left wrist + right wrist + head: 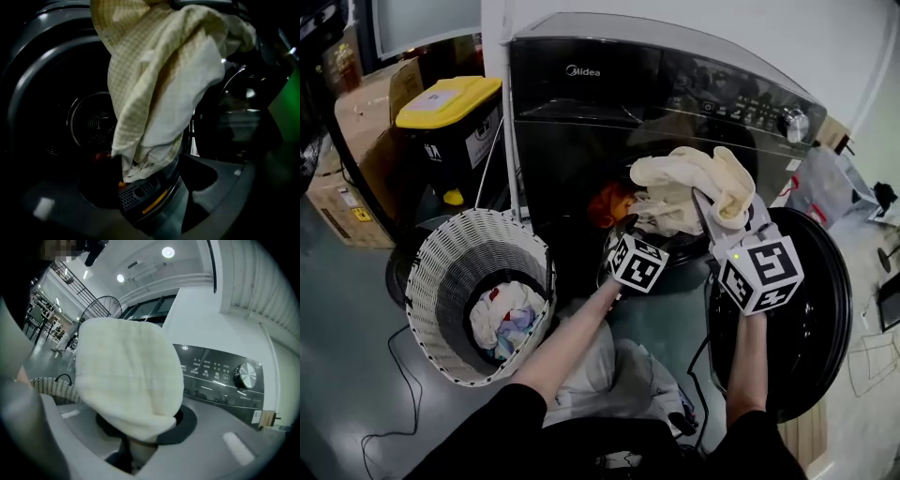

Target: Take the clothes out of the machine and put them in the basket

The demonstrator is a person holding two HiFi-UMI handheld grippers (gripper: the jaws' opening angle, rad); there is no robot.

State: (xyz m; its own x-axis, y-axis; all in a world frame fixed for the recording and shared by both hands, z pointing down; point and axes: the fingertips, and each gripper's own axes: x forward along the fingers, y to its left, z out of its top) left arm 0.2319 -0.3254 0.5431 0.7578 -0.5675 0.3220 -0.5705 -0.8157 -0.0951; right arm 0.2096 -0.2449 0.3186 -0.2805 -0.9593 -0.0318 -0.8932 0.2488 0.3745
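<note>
On machine [581, 141] front, Midea [582, 70], right gripper [719, 217] clutching cloth [684, 183]

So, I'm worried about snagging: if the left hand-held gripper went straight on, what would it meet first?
Probably the cream cloth, whose tail dangles from the right hand-held gripper; behind it is the machine's drum. Depth is unclear.

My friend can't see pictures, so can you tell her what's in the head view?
A right gripper holds up a cream cloth pinched in its jaws, in front of a dark washing machine with its door open. The left gripper is lower, by the machine's opening. A white woven basket with clothes in it stands at the left.
</note>
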